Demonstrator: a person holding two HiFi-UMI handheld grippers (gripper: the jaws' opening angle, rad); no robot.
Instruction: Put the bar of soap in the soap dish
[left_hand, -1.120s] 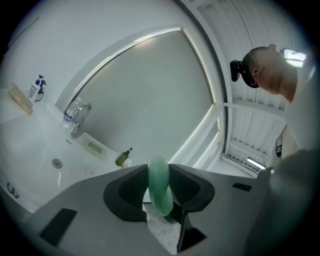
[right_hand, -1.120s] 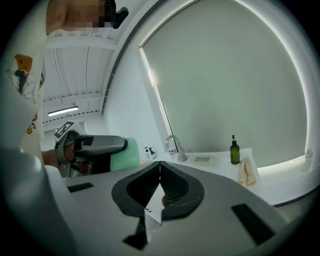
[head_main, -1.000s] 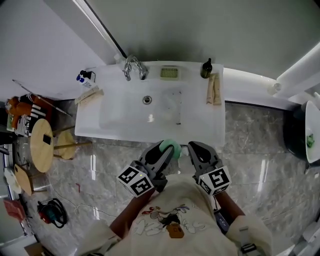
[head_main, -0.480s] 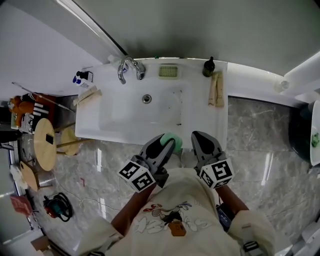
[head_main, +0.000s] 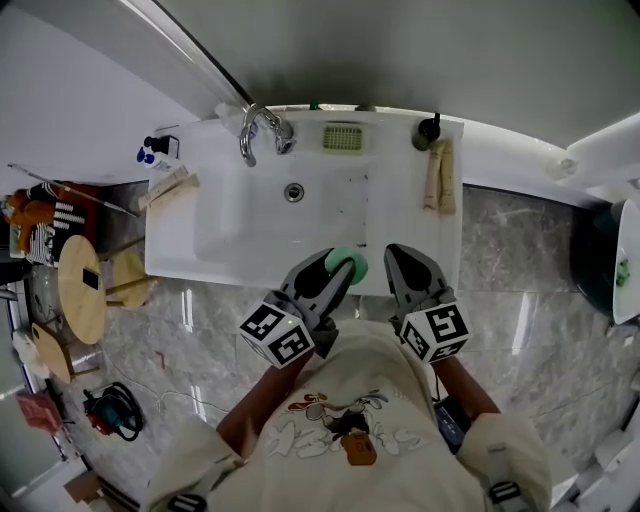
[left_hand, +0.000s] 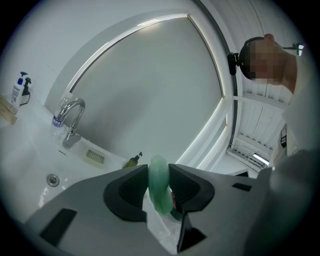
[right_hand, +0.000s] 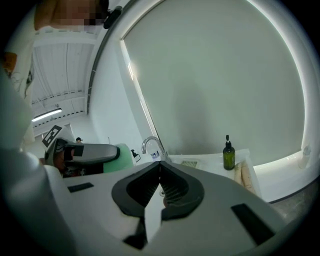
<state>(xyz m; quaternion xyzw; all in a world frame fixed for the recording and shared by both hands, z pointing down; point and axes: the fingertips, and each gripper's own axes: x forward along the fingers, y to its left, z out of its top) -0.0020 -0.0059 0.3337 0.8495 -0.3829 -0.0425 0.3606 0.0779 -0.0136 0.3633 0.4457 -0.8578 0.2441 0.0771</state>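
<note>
The left gripper (head_main: 338, 270) has moved a little forward since a moment ago. The green bar of soap (head_main: 348, 265) it carries now hangs over the front edge of the white basin (head_main: 410, 215), where before it was just short of that edge. The right gripper (head_main: 402, 258) has moved up beside it and is also at the front edge.

The soap dish (head_main: 342, 137) lies at the basin's back edge, just right of the faucet (head_main: 262, 130) and well apart from the soap. A dark bottle (head_main: 430, 130) stands at the back right corner.

The left gripper view shows what the head view cannot. There the left gripper (left_hand: 159, 182) has its two jaws pressed against the flat faces of the soap (left_hand: 159, 190), which stands on edge between them. In the right gripper view the right gripper (right_hand: 160, 175) has its jaws together with nothing held. That view also catches the soap (right_hand: 124, 152) from the side, with the soap dish (right_hand: 189, 163) beyond.
</note>
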